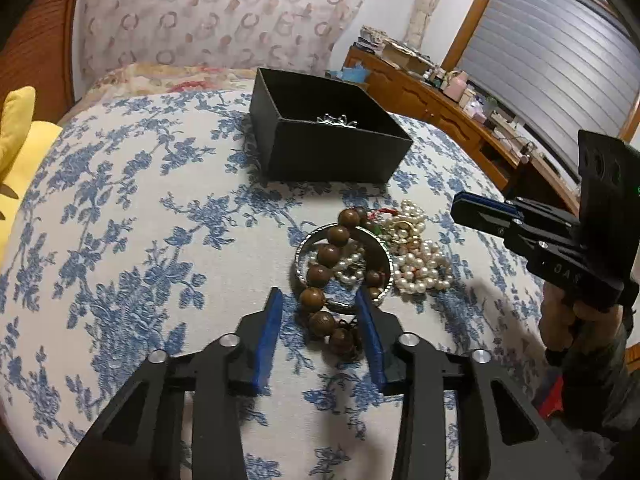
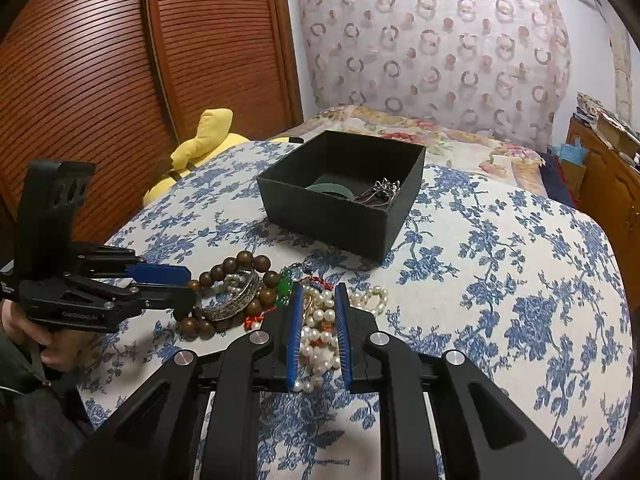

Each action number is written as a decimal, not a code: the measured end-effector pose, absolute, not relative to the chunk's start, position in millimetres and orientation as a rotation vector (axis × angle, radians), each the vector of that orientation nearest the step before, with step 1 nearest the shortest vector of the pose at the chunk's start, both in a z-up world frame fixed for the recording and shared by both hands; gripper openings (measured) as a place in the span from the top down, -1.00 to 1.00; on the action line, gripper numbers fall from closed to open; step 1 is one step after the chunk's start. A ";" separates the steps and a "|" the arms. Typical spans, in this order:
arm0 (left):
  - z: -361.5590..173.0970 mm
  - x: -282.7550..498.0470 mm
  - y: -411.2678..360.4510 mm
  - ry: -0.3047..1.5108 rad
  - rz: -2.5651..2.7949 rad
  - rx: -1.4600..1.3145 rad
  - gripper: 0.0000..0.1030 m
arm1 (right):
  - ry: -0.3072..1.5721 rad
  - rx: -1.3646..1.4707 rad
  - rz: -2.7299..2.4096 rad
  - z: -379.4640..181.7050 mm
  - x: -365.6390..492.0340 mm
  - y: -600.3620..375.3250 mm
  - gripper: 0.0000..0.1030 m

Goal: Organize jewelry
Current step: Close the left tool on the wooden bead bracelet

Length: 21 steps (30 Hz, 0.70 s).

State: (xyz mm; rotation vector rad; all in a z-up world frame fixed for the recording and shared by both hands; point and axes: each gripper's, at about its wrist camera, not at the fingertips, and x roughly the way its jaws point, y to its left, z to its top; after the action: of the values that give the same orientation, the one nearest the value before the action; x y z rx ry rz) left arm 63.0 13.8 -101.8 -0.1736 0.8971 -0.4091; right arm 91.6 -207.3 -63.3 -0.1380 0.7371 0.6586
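Left wrist: round wooden beads [image 1: 326, 280], ridged silver bangle [image 1: 386, 258], pearls [image 1: 420, 268].

Tangled beads [image 1: 325, 276], pearls [image 1: 418, 268], bangle [image 1: 344, 268] — beside box [image 1: 320, 160]

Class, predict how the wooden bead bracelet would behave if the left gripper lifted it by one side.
The wooden bead bracelet would probably sag and swing, since it is separate beads on a string. Its round beads look smooth and may slip between the left gripper pads. It overlaps the silver bangle and may drag it.
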 end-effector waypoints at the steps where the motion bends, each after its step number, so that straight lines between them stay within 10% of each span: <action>1: -101.8 62.2 13.1 0.898 -0.414 -0.182 0.49 | 0.735 -0.136 0.658 -63.3 90.1 -208.0 0.65; 21: -42.3 52.2 -21.3 0.771 -0.461 -0.124 1.00 | 0.691 -0.094 0.629 -55.0 65.4 -233.3 0.65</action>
State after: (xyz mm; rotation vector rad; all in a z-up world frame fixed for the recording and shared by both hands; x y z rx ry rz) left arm 52.2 -21.3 -42.3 -0.1242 0.7707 -0.4614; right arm 65.4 -233.3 -55.0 -0.0944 0.6906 0.6291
